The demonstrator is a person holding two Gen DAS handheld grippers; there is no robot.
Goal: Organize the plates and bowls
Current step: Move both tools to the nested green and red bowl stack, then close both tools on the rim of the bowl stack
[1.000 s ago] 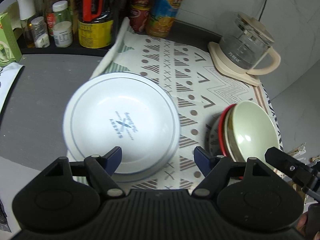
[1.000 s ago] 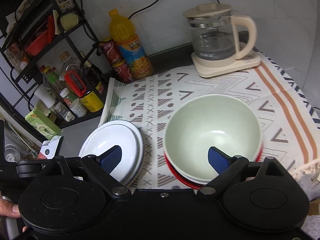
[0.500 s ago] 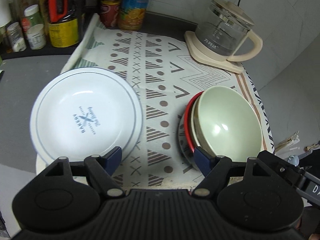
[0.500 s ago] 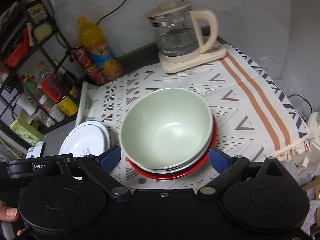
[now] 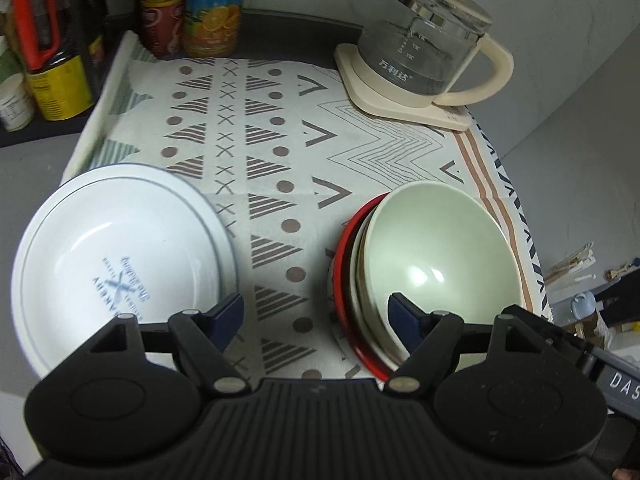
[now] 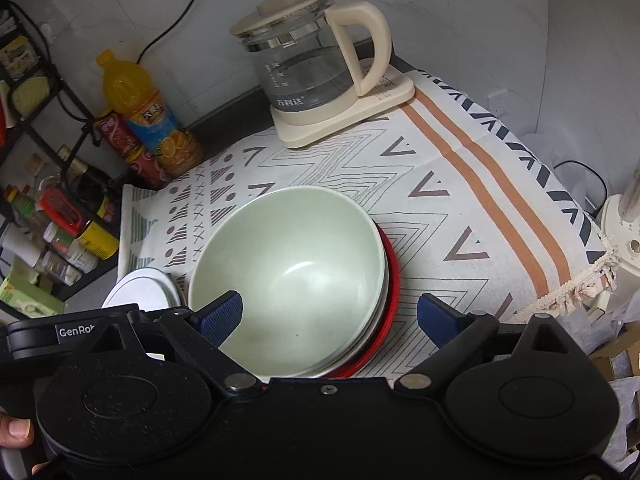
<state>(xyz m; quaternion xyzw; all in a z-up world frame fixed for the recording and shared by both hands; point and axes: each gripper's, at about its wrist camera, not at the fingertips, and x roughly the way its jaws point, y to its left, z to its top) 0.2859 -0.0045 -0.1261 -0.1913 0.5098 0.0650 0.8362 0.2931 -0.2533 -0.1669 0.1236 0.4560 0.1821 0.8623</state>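
A pale green bowl sits on top of a stack with a red plate beneath, on the patterned cloth. It also shows in the right wrist view. A stack of white plates with a blue logo lies at the left; its edge shows in the right wrist view. My left gripper is open and empty, above the cloth between the two stacks. My right gripper is open and empty, its jaws spread over the near rim of the green bowl.
A glass kettle on a cream base stands at the back right of the cloth. An orange juice bottle, red cans and a rack of jars line the back left. The cloth's fringed edge hangs at the right.
Both grippers have shifted right. In the left view the white plates slid from centre to the left and the green bowl came closer. Both stay open.
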